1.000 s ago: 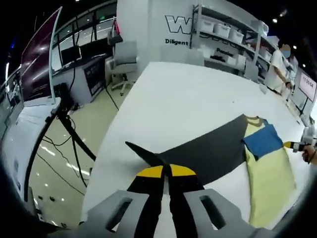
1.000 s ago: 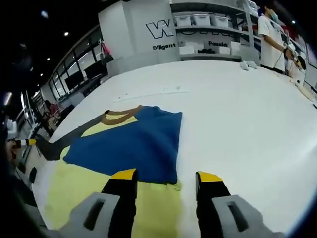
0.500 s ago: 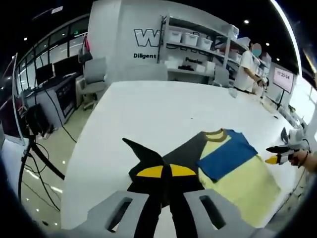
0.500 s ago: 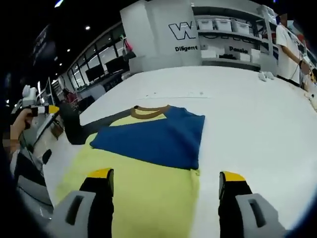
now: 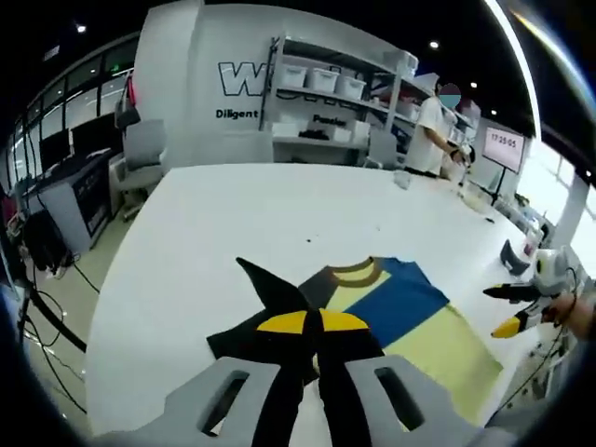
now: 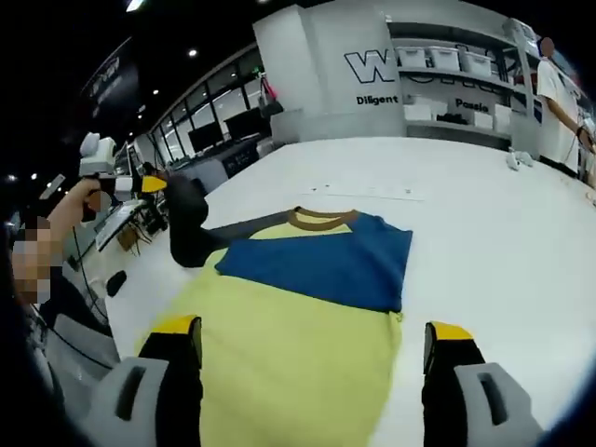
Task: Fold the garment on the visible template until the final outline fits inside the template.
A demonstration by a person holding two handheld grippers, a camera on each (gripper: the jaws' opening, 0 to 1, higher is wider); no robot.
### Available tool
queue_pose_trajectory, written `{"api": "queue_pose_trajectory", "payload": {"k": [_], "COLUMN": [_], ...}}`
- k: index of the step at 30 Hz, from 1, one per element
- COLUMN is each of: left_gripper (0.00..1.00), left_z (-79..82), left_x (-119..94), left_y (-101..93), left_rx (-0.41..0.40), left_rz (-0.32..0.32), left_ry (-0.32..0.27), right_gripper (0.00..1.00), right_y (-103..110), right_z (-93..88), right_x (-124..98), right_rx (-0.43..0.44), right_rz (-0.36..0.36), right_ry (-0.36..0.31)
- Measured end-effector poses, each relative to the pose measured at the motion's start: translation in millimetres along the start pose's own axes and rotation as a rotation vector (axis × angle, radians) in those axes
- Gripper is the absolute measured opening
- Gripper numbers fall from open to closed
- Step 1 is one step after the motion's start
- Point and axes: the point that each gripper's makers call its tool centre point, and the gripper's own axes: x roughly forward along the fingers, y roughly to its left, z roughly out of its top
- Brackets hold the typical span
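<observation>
1. My left gripper [image 5: 313,321] was clamped on the dark grey sleeve [image 5: 270,298], lifting it off the white table [image 5: 233,209].
2. My right gripper [image 6: 312,340] stood wide apart, holding nothing, over the garment's [image 6: 298,345] yellow body.
3. The blue sleeve [image 6: 326,265] lay folded across the chest.

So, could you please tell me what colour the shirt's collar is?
Brown, the ribbed collar reads clearest in the right gripper view.

The right gripper [image 6: 312,340] hangs with jaws wide apart over the yellow garment [image 6: 298,326] on the white table [image 6: 484,233]; its blue sleeve [image 6: 321,261] lies folded across. The left gripper [image 6: 140,184] lifts the dark sleeve [image 6: 191,228].
</observation>
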Motion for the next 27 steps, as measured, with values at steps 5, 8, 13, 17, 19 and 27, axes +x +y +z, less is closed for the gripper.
{"api": "queue_pose_trajectory", "payload": {"k": [5, 8, 13, 17, 19, 27], "left_gripper": [0.06, 0.06, 0.06, 0.06, 0.06, 0.06], "left_z": [2.9, 2.7, 4.9, 10.4, 12.2, 10.0], "left_x": [16.5, 27.8, 48.6, 64.0, 70.8, 96.6], "left_y": [-23.8, -37.4, -64.9, -88.8, -101.4, -151.7], "left_rx": [0.018, 0.023, 0.034, 0.048, 0.067, 0.129], "left_rz": [-0.040, -0.063, -0.106, -0.144, -0.163, -0.221], "left_ry": [0.003, 0.009, 0.028, 0.031, 0.034, 0.057], "right_gripper": [0.99, 0.99, 0.99, 0.99, 0.99, 0.99], "right_y": [2.9, 3.8, 3.2, 4.4, 5.1, 2.1], "right_z": [-5.1, -7.7, -12.5, -15.7, -18.1, -24.3], "right_x": [-3.6, -5.2, -9.0, -13.3, -14.9, -28.3], "right_rx": [-0.005, -0.008, -0.011, -0.012, -0.012, -0.004], "right_rz": [0.004, 0.004, 0.002, 0.004, 0.004, -0.010], "right_ry": [0.010, 0.012, 0.017, 0.016, 0.021, 0.017]}}
